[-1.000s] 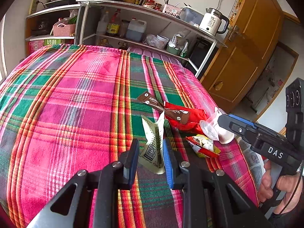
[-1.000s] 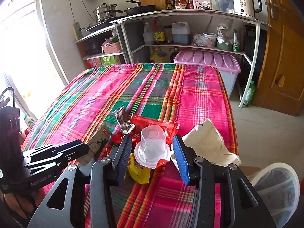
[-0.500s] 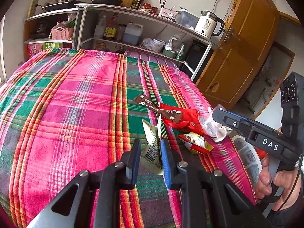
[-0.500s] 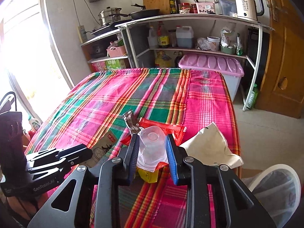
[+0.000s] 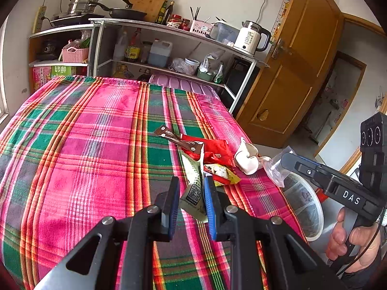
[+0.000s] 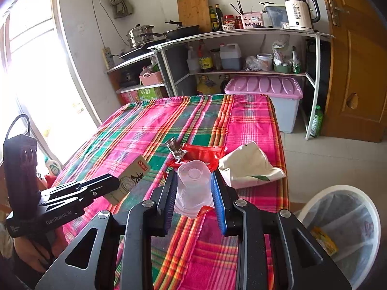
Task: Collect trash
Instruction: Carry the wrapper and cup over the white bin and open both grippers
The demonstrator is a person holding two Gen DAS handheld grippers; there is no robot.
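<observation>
My left gripper is shut on a pale green snack packet, held upright just above the plaid tablecloth. The right gripper is shut on a clear plastic cup, squeezed and upside down, lifted off the cloth. In the left wrist view the cup hangs past the table's right edge, over a white bin. Still on the cloth lie a brown sachet, a red wrapper, a yellow-red wrapper and a crumpled white bag.
The lined bin stands on the floor by the table's near right corner with a yellow wrapper inside. Beyond the table are a metal shelf rack, a pink-lidded box and a wooden door. A hand grips the right tool.
The right jaws closed on the cup and lifted it off the wrappers toward the table edge. The left gripper tightened on the green packet and raised it off the cloth.
</observation>
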